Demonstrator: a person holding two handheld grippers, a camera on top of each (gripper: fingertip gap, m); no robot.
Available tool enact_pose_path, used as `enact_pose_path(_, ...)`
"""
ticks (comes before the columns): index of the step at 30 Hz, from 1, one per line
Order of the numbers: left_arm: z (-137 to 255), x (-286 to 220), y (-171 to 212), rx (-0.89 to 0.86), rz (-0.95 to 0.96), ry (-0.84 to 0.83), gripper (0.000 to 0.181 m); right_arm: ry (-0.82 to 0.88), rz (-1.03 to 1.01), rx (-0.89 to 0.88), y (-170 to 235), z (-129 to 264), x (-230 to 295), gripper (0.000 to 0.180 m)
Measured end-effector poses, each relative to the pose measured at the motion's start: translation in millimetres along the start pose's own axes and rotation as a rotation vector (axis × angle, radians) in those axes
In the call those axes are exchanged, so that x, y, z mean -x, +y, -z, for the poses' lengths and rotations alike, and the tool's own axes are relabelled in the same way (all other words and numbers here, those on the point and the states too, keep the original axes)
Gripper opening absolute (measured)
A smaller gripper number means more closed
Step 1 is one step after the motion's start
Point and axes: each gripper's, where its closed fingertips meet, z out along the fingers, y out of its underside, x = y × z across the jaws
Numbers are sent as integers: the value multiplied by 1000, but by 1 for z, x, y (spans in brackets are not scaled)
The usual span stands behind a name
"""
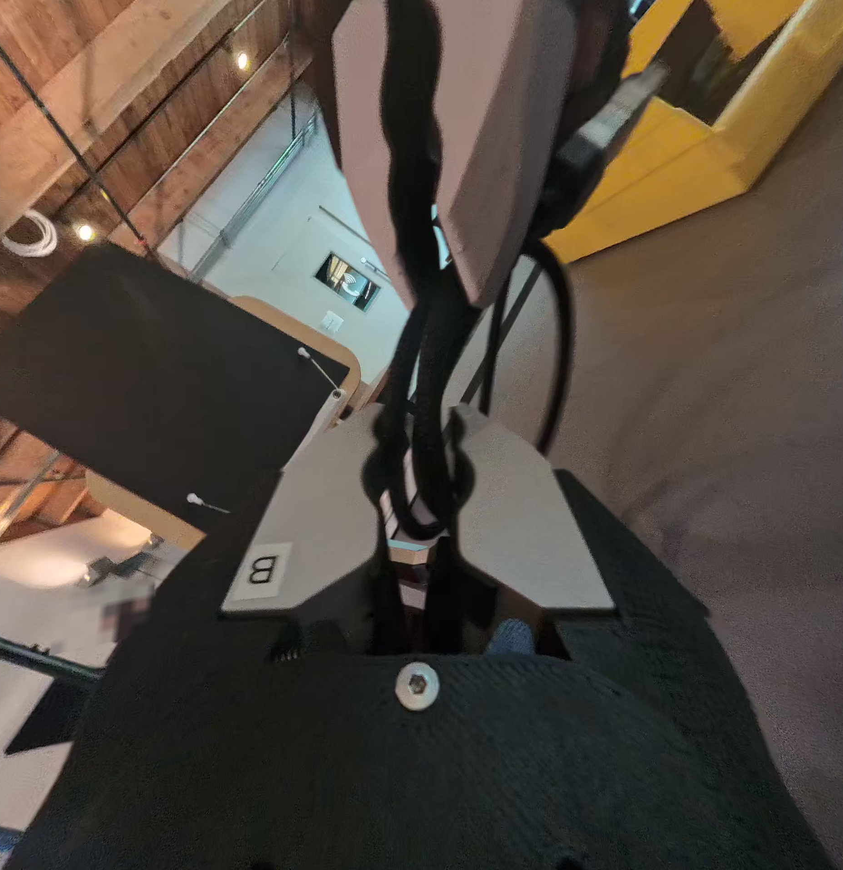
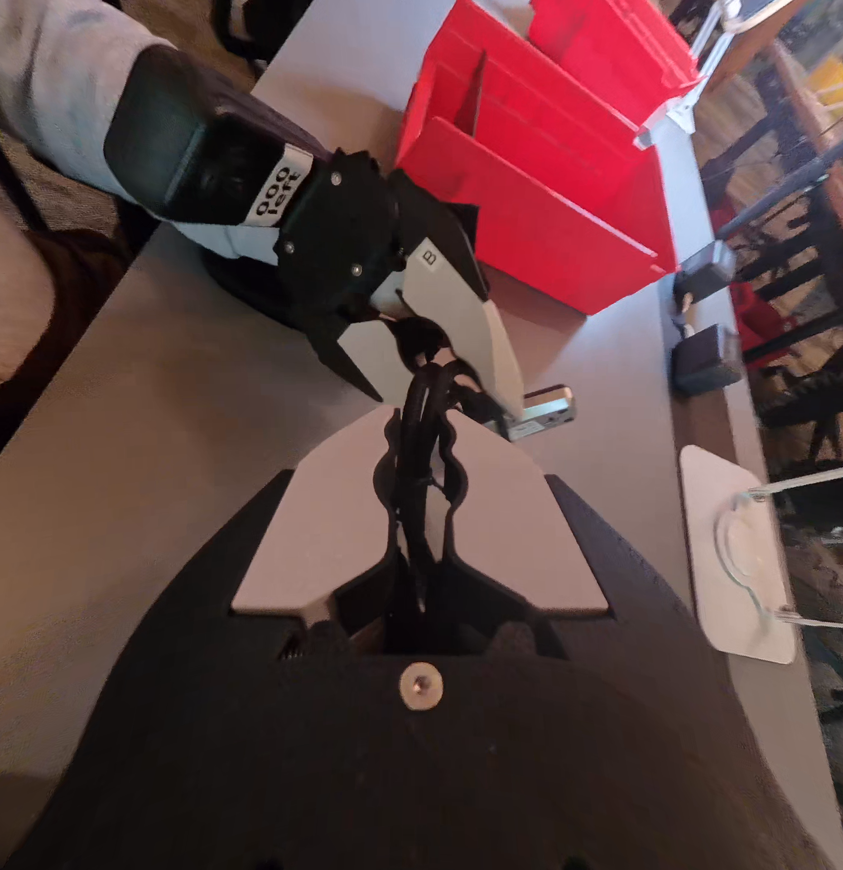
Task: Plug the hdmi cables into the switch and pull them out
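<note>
**Both claws closed on the cable bundle above the table**

My right claw (image 2: 417,471) is pinched narrow around a bundle of black braided cables (image 2: 412,452), which runs up out of its notched white fingers (image 2: 334,508) toward the left claw (image 2: 457,376). In my left wrist view, the left claw's fingers (image 1: 325,499) are also drawn close, gripping what looks like the silver switch (image 1: 410,551) with the black cables looping over it; motion blur keeps me from telling exactly where the pads touch. From the right wrist view, the small silver box (image 2: 544,412) pokes out just past the left claw's fingertip, close above the grey table (image 2: 174,400).

Farther out, 2 red bins (image 2: 551,188) sit on the table behind the left claw. A white plate with a clear bracket (image 2: 734,555) lies to the right, near the table edge.
</note>
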Motion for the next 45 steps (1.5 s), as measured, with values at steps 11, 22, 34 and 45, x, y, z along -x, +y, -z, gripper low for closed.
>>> enact_pose_path(11,17,55,8,-195,1008,109,2,301,-344,-534,-40,62,-59,121)
enact_pose_path(22,26,79,24,-262,1237,24,4,308,-357,-239,-1,-38,-43,42)
enact_pose_path(34,25,78,7,-423,1384,139,45,665,-122,-280,-70,60,-120,2)
enact_pose_path(45,29,92,20,-474,1525,76,51,1393,-450,-428,-11,284,-162,2)
